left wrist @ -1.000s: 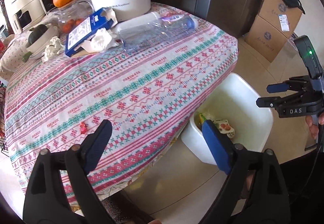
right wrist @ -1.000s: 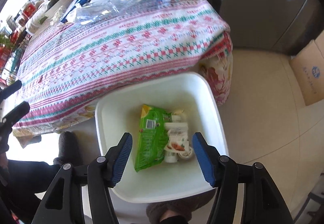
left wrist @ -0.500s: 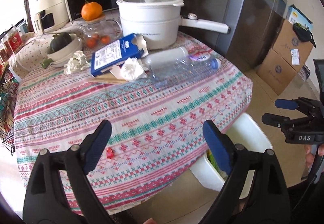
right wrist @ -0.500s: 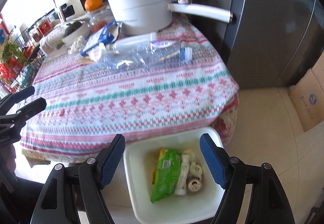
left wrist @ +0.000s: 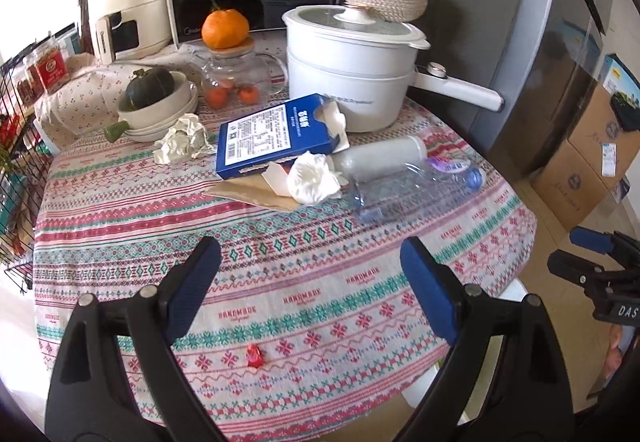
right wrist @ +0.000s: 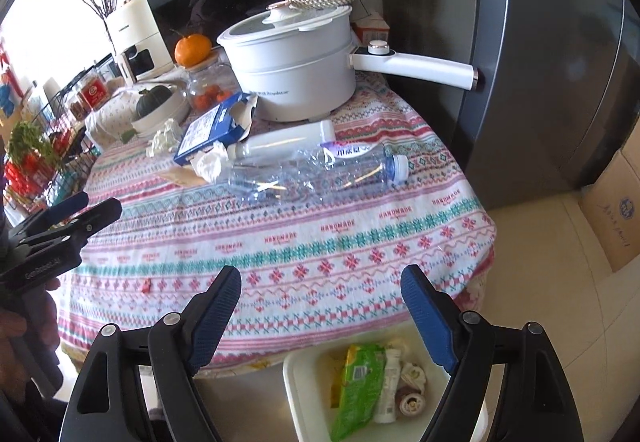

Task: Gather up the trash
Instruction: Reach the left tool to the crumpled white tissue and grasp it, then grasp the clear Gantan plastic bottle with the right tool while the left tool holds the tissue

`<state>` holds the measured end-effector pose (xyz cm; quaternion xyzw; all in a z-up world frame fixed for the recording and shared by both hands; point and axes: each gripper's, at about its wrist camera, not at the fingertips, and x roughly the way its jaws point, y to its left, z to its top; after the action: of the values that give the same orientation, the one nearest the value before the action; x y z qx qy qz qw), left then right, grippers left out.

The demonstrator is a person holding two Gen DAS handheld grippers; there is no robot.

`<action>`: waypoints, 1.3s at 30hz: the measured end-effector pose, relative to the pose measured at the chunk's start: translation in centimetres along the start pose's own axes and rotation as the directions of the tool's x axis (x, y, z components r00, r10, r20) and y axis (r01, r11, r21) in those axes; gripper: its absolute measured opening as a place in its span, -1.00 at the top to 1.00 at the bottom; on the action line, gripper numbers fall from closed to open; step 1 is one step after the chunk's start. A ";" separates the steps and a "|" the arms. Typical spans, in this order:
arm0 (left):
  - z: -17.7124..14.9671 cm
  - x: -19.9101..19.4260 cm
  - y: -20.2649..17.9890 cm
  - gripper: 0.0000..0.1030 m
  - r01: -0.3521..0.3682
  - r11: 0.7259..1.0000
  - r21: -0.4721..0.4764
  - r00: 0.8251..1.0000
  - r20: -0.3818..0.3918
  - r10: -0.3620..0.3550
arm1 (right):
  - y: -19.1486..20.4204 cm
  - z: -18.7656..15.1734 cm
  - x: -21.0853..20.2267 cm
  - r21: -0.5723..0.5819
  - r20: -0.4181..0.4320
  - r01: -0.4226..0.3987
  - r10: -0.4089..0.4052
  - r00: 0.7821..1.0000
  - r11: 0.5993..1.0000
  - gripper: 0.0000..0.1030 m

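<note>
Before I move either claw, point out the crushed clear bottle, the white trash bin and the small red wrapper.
crushed clear bottle [right wrist: 316, 172]: right wrist view, middle of its crumpled body.
white trash bin [right wrist: 300, 394]: right wrist view, bare left wall.
small red wrapper [left wrist: 254, 355]: left wrist view, its centre, on the tablecloth.

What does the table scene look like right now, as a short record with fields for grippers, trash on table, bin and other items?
left gripper: jaws open, empty, above the tablecloth
right gripper: jaws open, empty, near the table edge
trash on table: clear plastic bottle, white bottle, blue carton, crumpled tissue, crumpled paper, red wrapper
bin: on the floor, holds green packet
other items: white pot, orange
</note>
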<state>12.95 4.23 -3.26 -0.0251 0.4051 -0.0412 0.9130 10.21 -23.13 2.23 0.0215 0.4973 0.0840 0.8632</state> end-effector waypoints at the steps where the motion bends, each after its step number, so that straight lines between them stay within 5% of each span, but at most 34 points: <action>1: 0.2 0.5 0.5 -0.77 0.006 1.000 -0.019 1.000 -0.003 -0.006 | 0.1 0.3 0.1 0.000 0.006 0.003 -0.003 1.000 1.000 -0.63; 12: 2.7 9.3 3.9 -0.62 0.086 0.953 -0.291 0.991 -0.075 -0.112 | 0.6 2.1 2.9 -0.023 0.017 0.036 -0.036 0.999 0.999 -0.63; 25: 4.1 16.4 0.7 0.02 0.068 0.982 -0.175 0.984 -0.153 -0.095 | -2.0 2.8 6.5 -0.048 -0.022 0.095 -0.096 0.995 0.994 -0.63; 31: 4.2 16.9 1.2 0.79 0.073 0.981 -0.179 0.983 -0.152 -0.101 | -2.8 3.0 7.3 -0.025 -0.040 0.092 -0.093 0.995 0.995 -0.63; 39: 3.4 12.7 1.7 0.88 0.087 0.987 -0.134 0.982 -0.155 -0.108 | -3.3 4.0 7.7 -0.012 -0.042 0.084 -0.084 0.996 0.996 -0.63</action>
<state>24.06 4.70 -10.50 -0.0994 0.4778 -0.0622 0.8706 17.87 -24.88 -2.76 -0.0058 0.5156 0.0505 0.8553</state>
